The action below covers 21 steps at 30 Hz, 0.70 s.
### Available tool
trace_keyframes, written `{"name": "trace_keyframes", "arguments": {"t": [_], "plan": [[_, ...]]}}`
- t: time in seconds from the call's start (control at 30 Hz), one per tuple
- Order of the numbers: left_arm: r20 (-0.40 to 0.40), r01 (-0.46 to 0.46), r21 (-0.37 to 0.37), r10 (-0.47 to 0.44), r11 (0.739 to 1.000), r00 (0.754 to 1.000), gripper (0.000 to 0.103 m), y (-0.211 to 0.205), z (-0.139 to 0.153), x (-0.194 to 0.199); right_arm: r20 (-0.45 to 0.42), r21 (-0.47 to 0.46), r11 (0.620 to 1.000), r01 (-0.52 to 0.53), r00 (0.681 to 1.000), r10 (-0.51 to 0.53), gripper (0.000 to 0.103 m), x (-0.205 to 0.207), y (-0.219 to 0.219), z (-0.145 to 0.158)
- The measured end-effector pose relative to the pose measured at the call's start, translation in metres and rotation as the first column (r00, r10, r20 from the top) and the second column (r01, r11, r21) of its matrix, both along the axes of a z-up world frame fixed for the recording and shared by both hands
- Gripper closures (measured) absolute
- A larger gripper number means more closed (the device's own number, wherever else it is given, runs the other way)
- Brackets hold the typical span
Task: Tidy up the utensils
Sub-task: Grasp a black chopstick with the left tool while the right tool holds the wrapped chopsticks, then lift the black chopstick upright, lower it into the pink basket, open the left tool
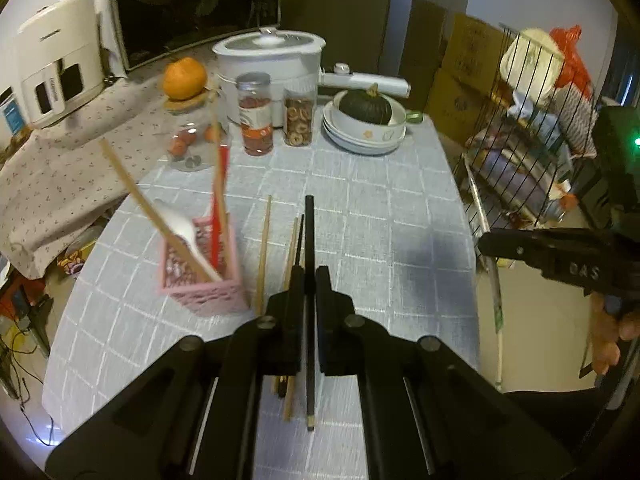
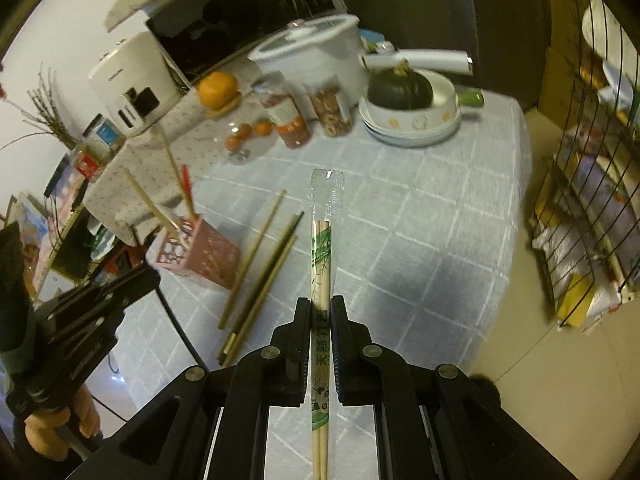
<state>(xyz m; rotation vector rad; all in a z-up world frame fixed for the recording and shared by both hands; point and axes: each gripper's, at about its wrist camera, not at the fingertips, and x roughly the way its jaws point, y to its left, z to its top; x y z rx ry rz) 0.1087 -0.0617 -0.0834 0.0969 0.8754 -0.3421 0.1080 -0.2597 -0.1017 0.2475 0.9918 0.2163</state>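
My left gripper (image 1: pixel 309 276) is shut on a black chopstick (image 1: pixel 309 232) and holds it above the grey checked table (image 1: pixel 380 216). A pink utensil holder (image 1: pixel 202 276) stands to its left with a white plastic spoon (image 1: pixel 182 232), a red utensil (image 1: pixel 218 208) and wooden chopsticks in it. Loose wooden chopsticks (image 1: pixel 263 248) lie on the table beside the holder. My right gripper (image 2: pixel 321 308) is shut on a wrapped pair of wooden chopsticks (image 2: pixel 322 248) above the table. The holder (image 2: pixel 196 258) and loose chopsticks (image 2: pixel 256 264) show at its left.
At the table's back stand two spice jars (image 1: pixel 256 114), a glass jar with an orange on top (image 1: pixel 185 76), a white cooker pot (image 1: pixel 268 56) and stacked bowls with a dark squash (image 1: pixel 366 106). A wire rack (image 1: pixel 532 132) stands right of the table.
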Motion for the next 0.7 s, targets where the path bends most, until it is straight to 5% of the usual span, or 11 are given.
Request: {"name": "trace_keyframes", "arguments": {"t": [0.43, 0.7], "plan": [[0.156, -0.121, -0.203, 0.154, 0.972, 0.976, 0.097, 0.07, 0.055, -0.035, 0.211, -0.064, 0.997, -0.052, 0.975, 0.065, 0.093, -0.006, 0.058, 0.044], [0.331, -0.186, -0.283, 0.278, 0.941, 0.902, 0.097, 0.1, 0.091, -0.041, 0.203, -0.054, 0.996, -0.074, 0.976, 0.083, 0.093, 0.011, 0.084, 0.04]]}}
